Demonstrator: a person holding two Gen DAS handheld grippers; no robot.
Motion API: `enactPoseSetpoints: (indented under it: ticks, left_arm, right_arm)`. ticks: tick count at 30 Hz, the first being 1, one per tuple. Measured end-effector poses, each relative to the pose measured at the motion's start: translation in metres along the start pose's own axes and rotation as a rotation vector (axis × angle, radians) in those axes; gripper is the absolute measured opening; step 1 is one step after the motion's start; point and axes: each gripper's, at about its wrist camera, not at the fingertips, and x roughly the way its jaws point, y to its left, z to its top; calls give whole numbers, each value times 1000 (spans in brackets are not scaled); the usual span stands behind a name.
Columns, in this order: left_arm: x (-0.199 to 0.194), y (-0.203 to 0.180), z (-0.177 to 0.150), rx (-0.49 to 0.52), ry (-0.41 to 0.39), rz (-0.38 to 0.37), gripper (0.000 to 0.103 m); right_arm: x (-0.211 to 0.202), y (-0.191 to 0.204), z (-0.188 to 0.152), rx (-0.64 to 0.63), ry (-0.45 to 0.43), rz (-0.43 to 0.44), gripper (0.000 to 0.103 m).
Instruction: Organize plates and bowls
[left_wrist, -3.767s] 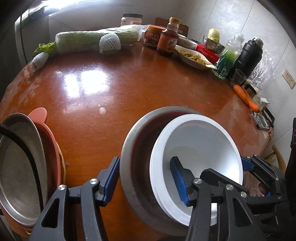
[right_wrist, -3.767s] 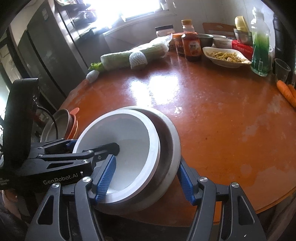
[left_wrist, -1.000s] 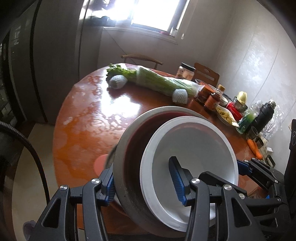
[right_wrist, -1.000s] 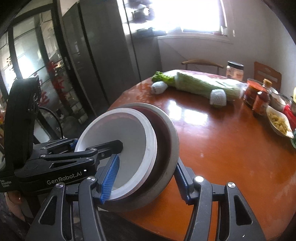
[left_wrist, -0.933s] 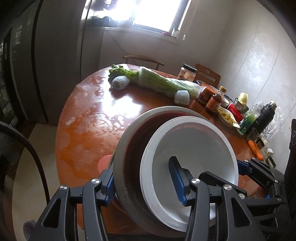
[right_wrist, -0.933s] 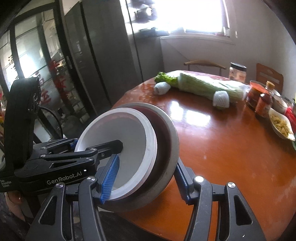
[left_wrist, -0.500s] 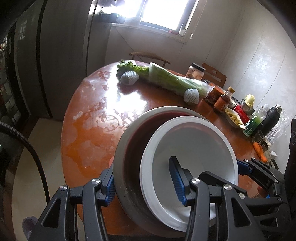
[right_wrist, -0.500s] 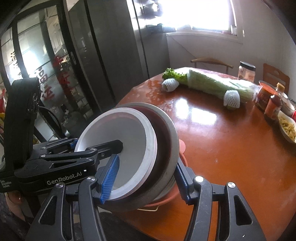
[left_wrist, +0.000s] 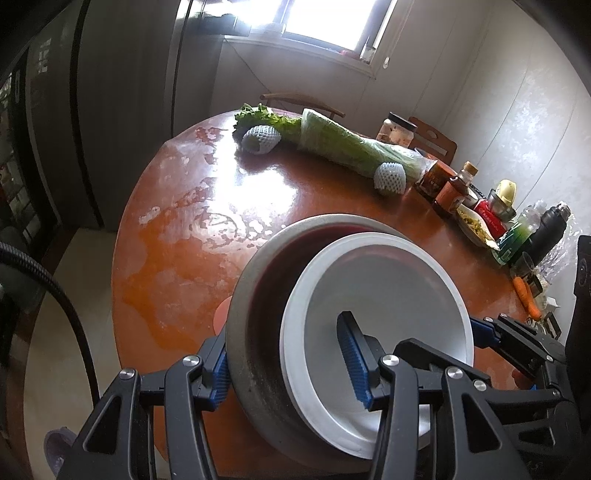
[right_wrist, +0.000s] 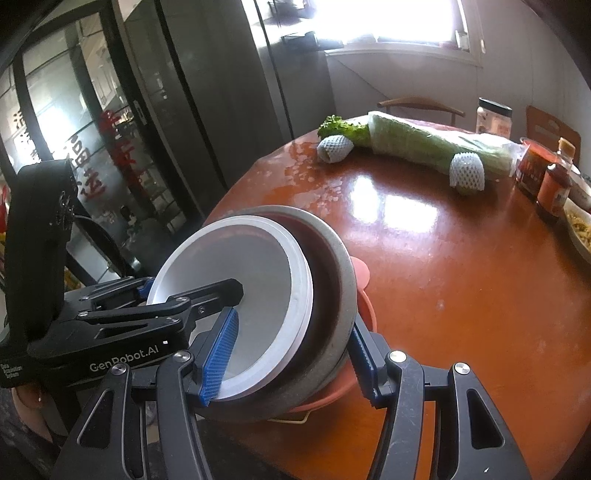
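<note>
Bowls nested, white bowl (left_wrist: 384, 295) inside grey bowl (right_wrist: 332, 266): you are pinching their rims with left gripper (left_wrist: 288, 363) and right gripper (right_wrist: 295, 354), hovering over pink plate (right_wrist: 364, 295) at table (right_wrist: 461, 258) edge, stacking apparently nearly finished, release remaining.

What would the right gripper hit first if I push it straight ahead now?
Probably nothing new: the right gripper is already clamped on the grey bowl holding the white bowl. Beyond lies the table; depth unclear.

Home dining room: round table (left_wrist: 258, 206), condiments (left_wrist: 448, 186), fridge (right_wrist: 221, 92)
</note>
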Motion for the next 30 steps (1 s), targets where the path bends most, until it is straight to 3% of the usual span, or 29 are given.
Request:
enactPoseSetpoints:
  ticks: [30]
  left_arm:
    - [10, -7, -3, 44, -15, 45, 51]
  right_arm:
    - [16, -9, -9, -2, 27, -7, 61]
